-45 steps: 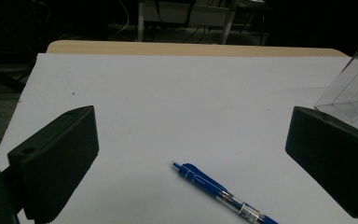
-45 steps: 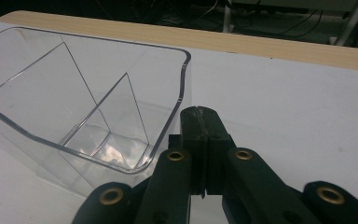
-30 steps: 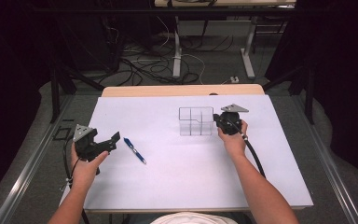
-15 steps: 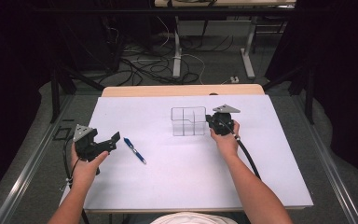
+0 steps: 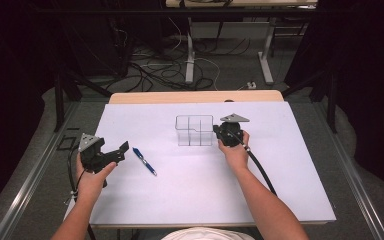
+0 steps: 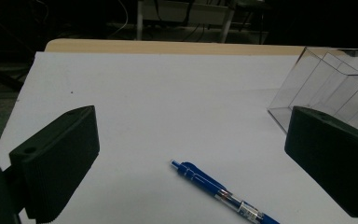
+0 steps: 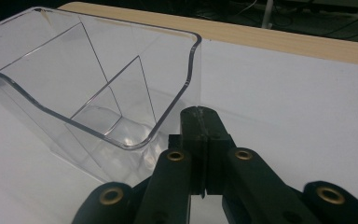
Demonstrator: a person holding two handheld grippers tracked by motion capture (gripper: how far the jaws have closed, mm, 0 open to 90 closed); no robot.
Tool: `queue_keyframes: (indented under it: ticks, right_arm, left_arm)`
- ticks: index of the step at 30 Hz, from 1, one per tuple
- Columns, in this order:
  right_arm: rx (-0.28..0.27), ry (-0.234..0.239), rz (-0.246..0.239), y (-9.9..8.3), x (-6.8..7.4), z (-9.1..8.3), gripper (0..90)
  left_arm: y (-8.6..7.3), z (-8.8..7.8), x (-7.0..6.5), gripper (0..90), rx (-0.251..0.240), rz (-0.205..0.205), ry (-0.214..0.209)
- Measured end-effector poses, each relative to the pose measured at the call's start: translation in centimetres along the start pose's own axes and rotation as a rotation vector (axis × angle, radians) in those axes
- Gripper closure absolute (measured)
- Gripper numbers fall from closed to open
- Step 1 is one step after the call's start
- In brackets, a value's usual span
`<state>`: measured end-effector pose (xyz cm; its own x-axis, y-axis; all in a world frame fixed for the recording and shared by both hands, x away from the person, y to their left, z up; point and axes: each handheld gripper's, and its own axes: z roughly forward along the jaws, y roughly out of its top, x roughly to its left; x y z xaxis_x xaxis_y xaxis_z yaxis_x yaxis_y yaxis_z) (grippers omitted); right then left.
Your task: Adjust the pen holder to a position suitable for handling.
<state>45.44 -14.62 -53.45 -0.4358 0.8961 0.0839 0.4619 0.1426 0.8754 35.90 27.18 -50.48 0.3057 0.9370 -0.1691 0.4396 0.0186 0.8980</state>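
Partly cropped blue pen, clear organizer beside closed right gripper

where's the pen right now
In the high view the pen lies on the white table, between the left gripper and the clear box.

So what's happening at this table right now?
A person sits at a white-covered table with a tool in each hand. The right tool, jaws shut with nothing between them, is up against the side of a clear plastic organizer with dividers, which stands upright and empty. The left tool, jaws wide open, is held above the near left of the table, pointing toward a blue pen that lies untouched on the surface.
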Motion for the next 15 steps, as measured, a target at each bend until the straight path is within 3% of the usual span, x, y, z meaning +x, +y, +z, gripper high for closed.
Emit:
queue_keyframes:
  ticks: [15]
  right_arm:
    - [0.002,0.003,-0.015,0.14,0.37,0.19,89.7]
  left_arm:
    - [-0.04,0.02,0.07,3.2,0.003,-0.002,0.005]
